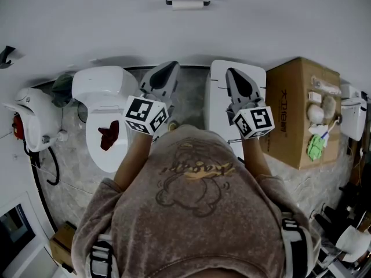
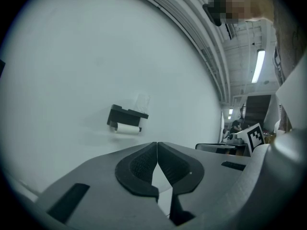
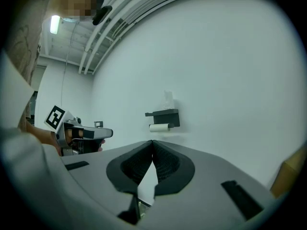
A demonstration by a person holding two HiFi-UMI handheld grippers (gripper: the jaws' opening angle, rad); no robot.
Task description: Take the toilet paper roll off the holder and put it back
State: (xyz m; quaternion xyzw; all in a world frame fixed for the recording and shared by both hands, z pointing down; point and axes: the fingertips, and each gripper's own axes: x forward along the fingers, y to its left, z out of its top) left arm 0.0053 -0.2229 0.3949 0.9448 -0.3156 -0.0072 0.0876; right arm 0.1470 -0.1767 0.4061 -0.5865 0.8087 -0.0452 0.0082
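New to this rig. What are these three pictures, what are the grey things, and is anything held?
No robot: a person holds a two-jaw gripper in each hand. The head view looks down from the person's head at the left gripper and right gripper, aimed at a white wall, with a toilet left and a cardboard box right. The other two views come from cameras riding on each gripper, looking along its jaws. Both pairs of jaws are closed on nothing. The toilet paper roll sits on its black holder on the wall.
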